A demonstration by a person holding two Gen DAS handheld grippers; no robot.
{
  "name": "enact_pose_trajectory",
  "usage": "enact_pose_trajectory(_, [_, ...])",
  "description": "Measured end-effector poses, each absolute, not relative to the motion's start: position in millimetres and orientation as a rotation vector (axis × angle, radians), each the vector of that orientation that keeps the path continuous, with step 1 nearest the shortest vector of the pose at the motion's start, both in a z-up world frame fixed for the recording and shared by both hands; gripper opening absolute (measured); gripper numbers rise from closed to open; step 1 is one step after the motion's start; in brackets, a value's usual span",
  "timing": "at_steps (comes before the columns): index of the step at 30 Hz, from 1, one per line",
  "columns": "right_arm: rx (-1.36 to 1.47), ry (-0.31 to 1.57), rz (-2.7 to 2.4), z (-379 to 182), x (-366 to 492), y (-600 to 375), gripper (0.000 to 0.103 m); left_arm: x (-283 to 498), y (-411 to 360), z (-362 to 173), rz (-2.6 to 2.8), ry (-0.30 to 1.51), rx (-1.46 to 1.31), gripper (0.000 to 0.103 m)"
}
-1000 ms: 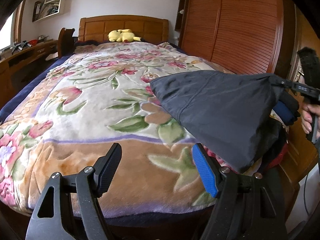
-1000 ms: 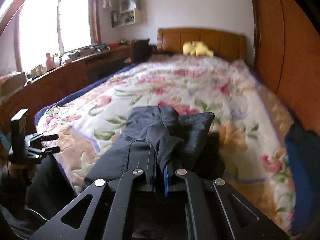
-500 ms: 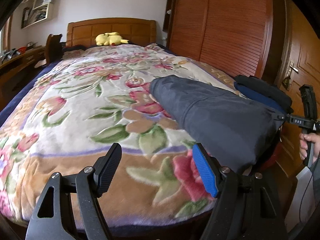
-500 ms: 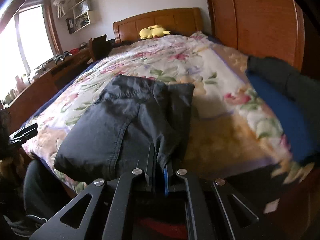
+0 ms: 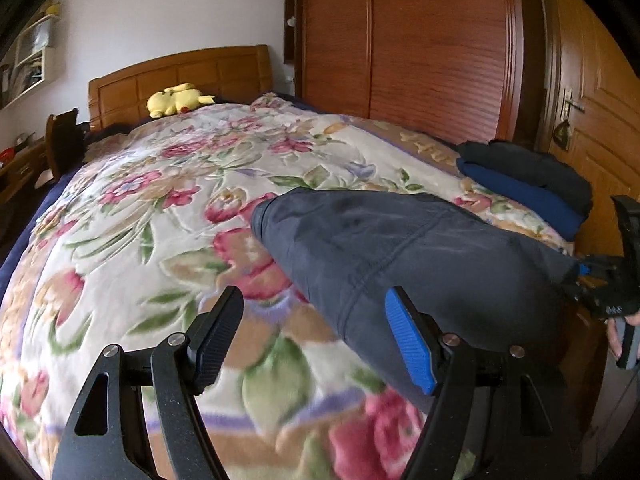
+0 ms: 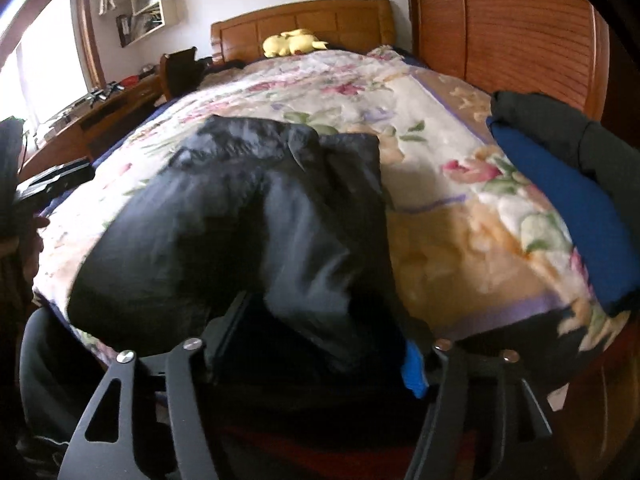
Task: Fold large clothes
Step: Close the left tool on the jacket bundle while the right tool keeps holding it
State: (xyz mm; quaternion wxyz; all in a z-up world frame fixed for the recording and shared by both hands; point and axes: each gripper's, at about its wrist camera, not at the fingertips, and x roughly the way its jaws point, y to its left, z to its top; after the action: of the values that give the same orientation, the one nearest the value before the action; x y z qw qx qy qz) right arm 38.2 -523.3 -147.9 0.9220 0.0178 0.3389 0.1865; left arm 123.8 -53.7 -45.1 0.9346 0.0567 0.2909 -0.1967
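Note:
A dark folded garment (image 5: pixel 420 248) lies on the floral blanket (image 5: pixel 140 240) near the foot of the bed, its near end hanging over the edge. My left gripper (image 5: pixel 310 304) is open above the blanket with nothing between its fingers; its blue pad sits beside the garment's left edge. In the right wrist view the garment (image 6: pixel 248 216) fills the middle. My right gripper (image 6: pixel 324 328) has its jaws opening, and the garment's near end droops loosely between them without being pinched. That gripper (image 5: pixel 600 276) also shows at the right edge of the left wrist view.
A folded stack of black and blue clothes (image 5: pixel 528 188) sits at the bed's right corner, also visible as the stack (image 6: pixel 560 184). A yellow plush (image 5: pixel 176 98) lies by the headboard. A wooden wardrobe (image 5: pixel 420 48) stands right of the bed, a desk (image 6: pixel 100 108) left.
The right gripper lowered the garment onto the bed and its jaws went from shut on the cloth to spread apart. The left gripper moved right, towards the garment.

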Motion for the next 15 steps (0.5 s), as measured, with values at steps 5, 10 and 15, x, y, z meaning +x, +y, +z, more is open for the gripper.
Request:
enact_pose_trajectory(5, [0.091, 0.739, 0.370, -158.4, 47.2, -528.7, 0.081, 164.2, -71.8, -57.2, -0.417, 0.628, 0.146, 0.074])
enact_pose_trajectory(10, [0.104, 0.767, 0.371, -161.8, 50.3, -524.9, 0.081, 211.2, -83.8, -74.2, -0.409, 0.676, 0.176, 0.074])
enact_pose_trajectory(15, [0.116, 0.786, 0.386, -169.6, 60.5, -522.7, 0.081, 245.9, -85.9, -90.7, -0.400, 0.729, 0.161, 0.074])
